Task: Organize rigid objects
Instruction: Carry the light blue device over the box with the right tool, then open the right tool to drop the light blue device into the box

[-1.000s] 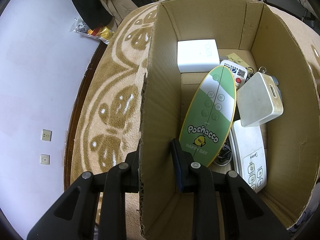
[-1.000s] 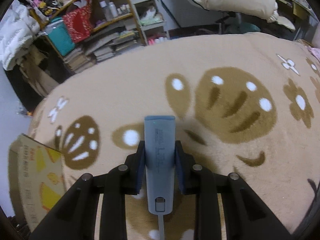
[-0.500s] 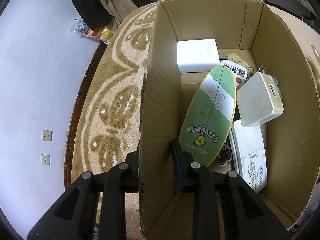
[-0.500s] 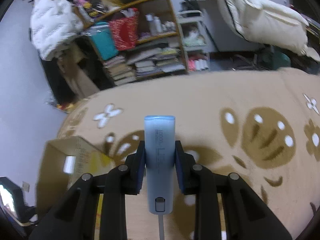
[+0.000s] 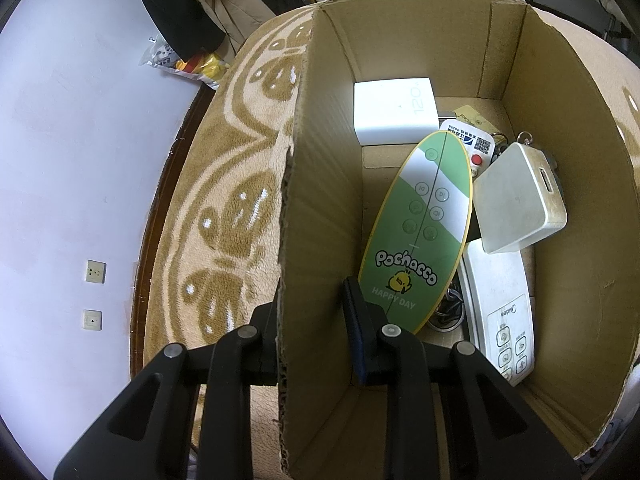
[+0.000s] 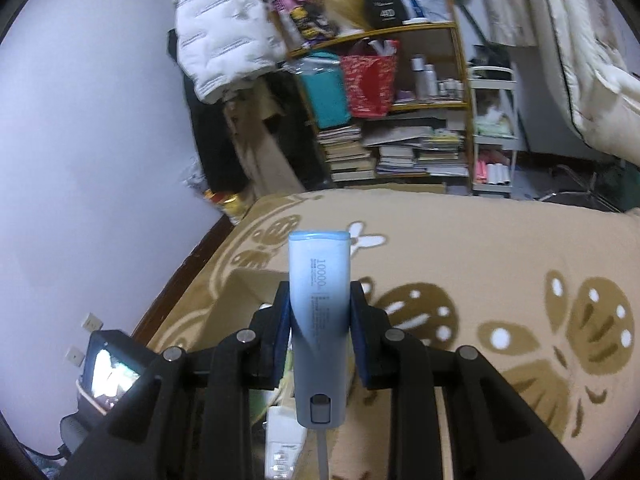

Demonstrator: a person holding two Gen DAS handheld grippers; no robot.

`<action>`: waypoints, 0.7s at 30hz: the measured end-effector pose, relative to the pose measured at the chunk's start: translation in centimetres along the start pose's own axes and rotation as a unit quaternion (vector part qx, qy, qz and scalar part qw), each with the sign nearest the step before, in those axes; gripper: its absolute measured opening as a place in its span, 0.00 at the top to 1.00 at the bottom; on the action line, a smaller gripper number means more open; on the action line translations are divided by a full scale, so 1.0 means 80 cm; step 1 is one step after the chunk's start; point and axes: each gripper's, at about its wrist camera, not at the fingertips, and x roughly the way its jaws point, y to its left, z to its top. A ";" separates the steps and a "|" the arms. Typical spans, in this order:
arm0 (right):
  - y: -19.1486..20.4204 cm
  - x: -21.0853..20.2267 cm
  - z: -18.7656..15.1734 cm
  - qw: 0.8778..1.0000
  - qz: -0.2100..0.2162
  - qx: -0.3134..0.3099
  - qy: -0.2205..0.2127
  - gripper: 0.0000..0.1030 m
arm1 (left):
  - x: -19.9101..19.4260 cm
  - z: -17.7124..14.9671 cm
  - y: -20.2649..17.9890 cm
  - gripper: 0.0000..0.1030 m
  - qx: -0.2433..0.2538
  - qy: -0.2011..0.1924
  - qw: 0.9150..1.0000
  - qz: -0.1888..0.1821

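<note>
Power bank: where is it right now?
In the right wrist view the power bank sits clamped between the right gripper's fingers, held above the patterned blanket with the cardboard box just below and left.

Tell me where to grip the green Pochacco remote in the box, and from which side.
Grip the green Pochacco remote across its narrow upper end, coming from above. It leans tilted in the cardboard box, top end raised; its lower end sits near the left gripper, and the square white device crowds its right edge.
</note>
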 end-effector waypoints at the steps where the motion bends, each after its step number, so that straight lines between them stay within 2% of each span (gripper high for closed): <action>1: 0.006 0.003 -0.003 1.000 0.005 -0.005 0.004 0.72 | 0.000 0.000 -0.001 0.76 -0.001 0.000 1.000 -0.001; 9: 0.020 0.030 -0.027 0.999 0.026 0.001 0.043 0.72 | 0.001 0.001 0.000 0.76 -0.005 0.002 1.000 -0.005; 13: 0.010 0.042 -0.037 0.997 0.044 0.027 0.064 0.72 | 0.002 0.002 0.001 0.76 -0.008 0.003 1.000 -0.008; 21: -0.009 0.060 -0.049 0.994 0.042 0.048 0.091 0.72 | 0.001 0.003 0.001 0.76 -0.008 0.003 1.000 -0.008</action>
